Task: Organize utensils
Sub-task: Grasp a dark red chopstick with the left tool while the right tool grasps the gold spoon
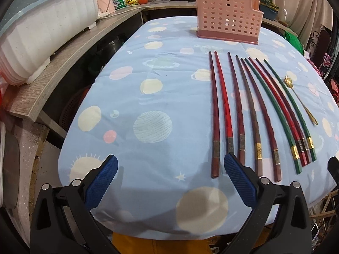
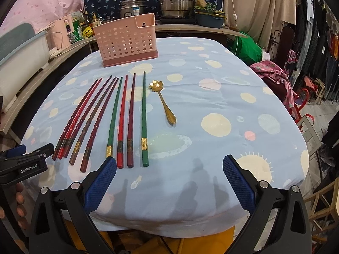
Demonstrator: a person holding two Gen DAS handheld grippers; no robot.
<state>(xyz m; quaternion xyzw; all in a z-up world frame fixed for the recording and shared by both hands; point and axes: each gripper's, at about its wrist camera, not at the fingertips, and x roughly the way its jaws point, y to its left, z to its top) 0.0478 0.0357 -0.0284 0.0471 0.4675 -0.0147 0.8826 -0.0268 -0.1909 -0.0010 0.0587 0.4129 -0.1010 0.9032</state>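
- The left gripper has black plastic arms and blue fingertip pads with a fine cross-hatched grip; its fingers are spread wide with nothing between them, low over the near edge of the table.
- The right gripper is built the same, fingers spread apart and empty.
- Nine long, slim lacquered chopsticks in red, maroon, brown and green, each with a metallic band near the thick end, lie side by side on the pale blue cloth printed with round planets.
- A gold metal spoon with a flower-shaped bowl lies just right of them.
- A pink perforated plastic utensil holder stands upright at the far end.
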